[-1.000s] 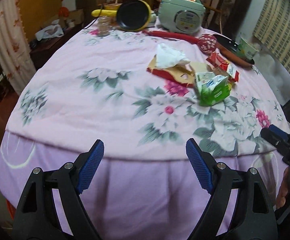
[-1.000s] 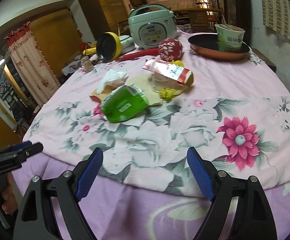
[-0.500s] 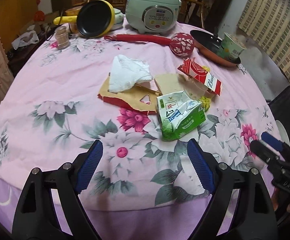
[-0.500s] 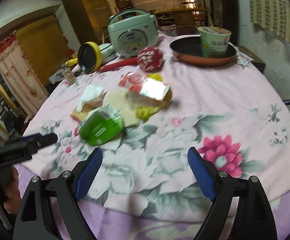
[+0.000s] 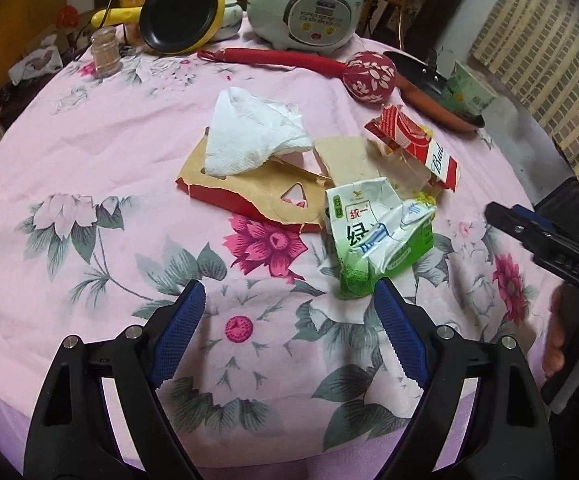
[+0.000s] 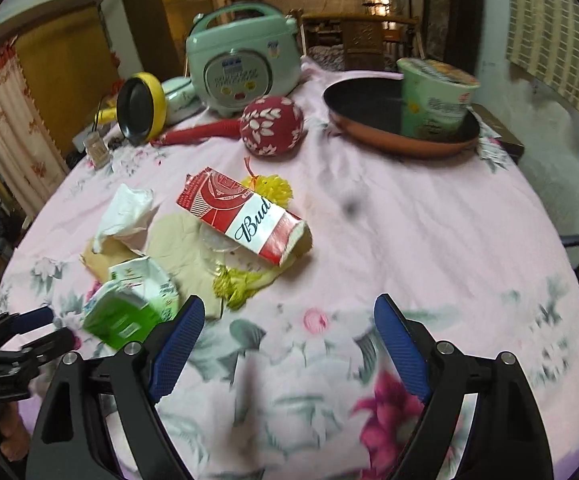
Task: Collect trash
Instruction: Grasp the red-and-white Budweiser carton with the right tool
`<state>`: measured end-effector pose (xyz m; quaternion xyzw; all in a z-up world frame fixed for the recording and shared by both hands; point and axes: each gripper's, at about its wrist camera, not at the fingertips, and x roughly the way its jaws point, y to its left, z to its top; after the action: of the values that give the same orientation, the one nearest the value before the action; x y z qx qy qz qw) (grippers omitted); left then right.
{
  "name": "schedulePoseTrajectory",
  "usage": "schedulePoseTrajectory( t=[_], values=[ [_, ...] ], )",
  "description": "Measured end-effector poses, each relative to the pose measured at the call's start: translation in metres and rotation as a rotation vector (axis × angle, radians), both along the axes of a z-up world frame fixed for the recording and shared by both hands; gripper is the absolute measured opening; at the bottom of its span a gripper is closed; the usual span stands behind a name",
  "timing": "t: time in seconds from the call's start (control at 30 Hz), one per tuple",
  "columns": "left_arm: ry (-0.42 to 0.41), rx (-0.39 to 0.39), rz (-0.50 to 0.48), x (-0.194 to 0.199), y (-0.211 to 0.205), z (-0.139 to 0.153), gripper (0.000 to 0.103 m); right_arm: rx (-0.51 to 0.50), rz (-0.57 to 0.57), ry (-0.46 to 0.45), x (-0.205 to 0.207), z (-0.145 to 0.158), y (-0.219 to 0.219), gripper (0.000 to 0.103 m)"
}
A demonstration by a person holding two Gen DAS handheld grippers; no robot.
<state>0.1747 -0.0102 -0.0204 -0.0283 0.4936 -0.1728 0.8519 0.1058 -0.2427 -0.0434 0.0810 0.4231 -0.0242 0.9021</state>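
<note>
**Pink floral surface, trash heaped at its middle**

Pink flowered cloth (image 5: 101,152) covers the surface. Mid-surface lies the trash: a crushed green carton (image 5: 377,236) nearest, a white tissue (image 5: 253,136) on torn brown cardboard (image 5: 249,192), and a red-and-white box (image 6: 245,220) with yellow scraps (image 6: 237,284) beside it. Behind them stand a green rice cooker (image 6: 241,64), a yellow-rimmed pan (image 5: 181,18), a red padded mallet (image 5: 369,76) and a copper pan (image 6: 401,120) holding a noodle cup (image 6: 433,100). The left gripper (image 5: 287,320) hangs just short of the carton, jaws spread and empty. The right gripper (image 6: 285,328) has its jaws spread too, over bare cloth beside the scraps.
</note>
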Motion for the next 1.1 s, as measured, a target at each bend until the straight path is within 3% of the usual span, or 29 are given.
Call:
schedulePoseTrajectory(
  t=[0.13,0.47,0.67,0.73,0.8,0.87,1.03,1.1],
  values=[
    [0.021,-0.023,0.022,0.003,0.008,-0.002,0.085,-0.048,0.048,0.01,0.027,-0.005,0.01,0.086],
    [0.036,0.008,0.007,0.003,0.002,-0.007,0.086,-0.158,0.139,0.012,0.081,-0.003,0.032,0.086],
    [0.044,0.013,0.013,0.005,0.002,-0.01,0.086,-0.114,0.146,0.05,0.104,-0.014,0.032,0.086],
    [0.048,0.012,0.016,0.006,0.003,-0.01,0.086,-0.058,0.149,0.067,0.111,-0.018,0.029,0.085],
    [0.048,0.01,0.02,0.007,0.004,-0.01,0.086,-0.001,0.161,0.075,0.115,-0.021,0.027,0.072],
    [0.051,0.008,0.024,0.008,0.005,-0.01,0.086,0.079,0.183,0.084,0.116,-0.018,0.026,0.041],
    [0.062,-0.003,0.038,0.01,0.009,-0.011,0.086,0.095,0.165,0.077,0.103,-0.007,0.025,0.019],
    [0.061,-0.006,0.042,0.01,0.01,-0.01,0.086,0.126,0.154,0.055,0.093,0.0,0.02,0.016]
  ],
)
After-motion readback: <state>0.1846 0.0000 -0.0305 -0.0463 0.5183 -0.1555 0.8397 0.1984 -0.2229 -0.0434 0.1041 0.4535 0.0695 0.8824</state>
